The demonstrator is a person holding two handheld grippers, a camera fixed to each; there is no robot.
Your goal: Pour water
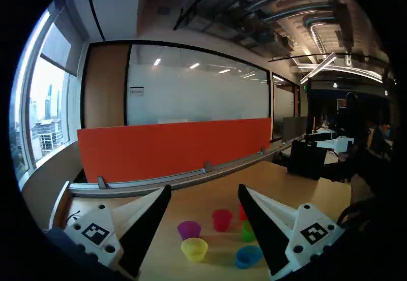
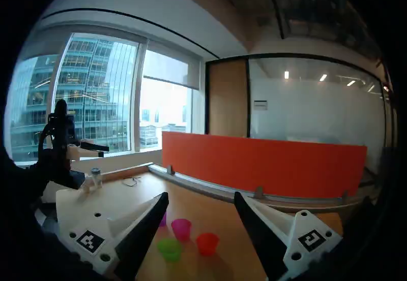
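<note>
Two empty grippers above a surface set with small coloured cups.

The left gripper [image 1: 202, 194] is spread wide and holds nothing. Below it, six cups stand close together on the wooden surface [image 1: 305, 189]: a purple cup [image 1: 189, 229], a pink cup [image 1: 222, 220], a green cup [image 1: 248, 231], a yellow cup [image 1: 194, 249] and a blue cup [image 1: 249, 256] nearest the camera, and a red cup [image 1: 242, 212] half hidden behind one finger. The right gripper [image 2: 200, 197] is also wide apart and empty. In the right gripper view the pink, green and red cups sit below its fingers, clear of them, and the purple one peeks from behind a finger. Whether any cup holds water cannot be told. An orange divider [image 1: 173, 146] runs along the far edge of the surface. A small jar [image 2: 95, 177] stands near the window [image 2: 96, 108].
</note>
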